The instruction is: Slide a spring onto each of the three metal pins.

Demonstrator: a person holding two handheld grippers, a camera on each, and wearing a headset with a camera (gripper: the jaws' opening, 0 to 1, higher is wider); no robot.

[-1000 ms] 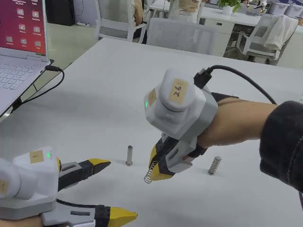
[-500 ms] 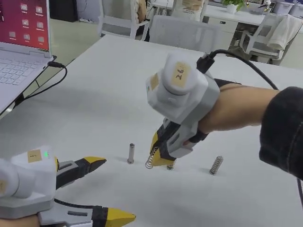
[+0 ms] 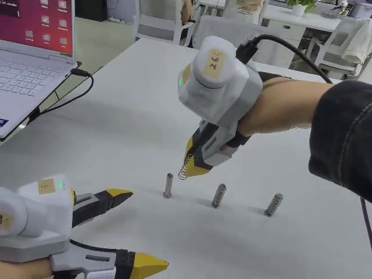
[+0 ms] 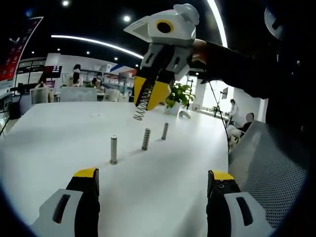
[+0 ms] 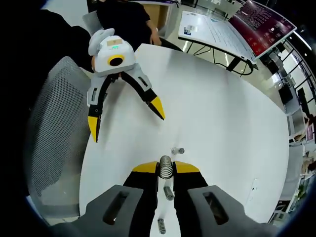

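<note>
A spring [image 3: 184,167] is clenched between the jaws of the right gripper [image 3: 189,167]. It is held clear of the counter [image 3: 122,116], just above and beside the bare pin [image 3: 168,185], and its lower end is close to the pin's top without touching it. The bare pin stands upright at the left end of a short row. The middle pin [image 3: 218,196] and the end pin [image 3: 273,204] are each already sleeved by a spring. The row is set well in from the far edge and the left edge of the counter.

The left gripper [image 3: 142,229] is held low toward the near edge with its jaws spread wide and nothing between them, well apart from the row.

A laptop [image 3: 35,58] is placed at the left edge, and its cable [image 3: 65,97] trails a short way inward. Between the cable and the pins, and from the pins up to the far edge, bare surface is left open. Chairs [image 3: 157,26] are seen just beyond the far edge.
</note>
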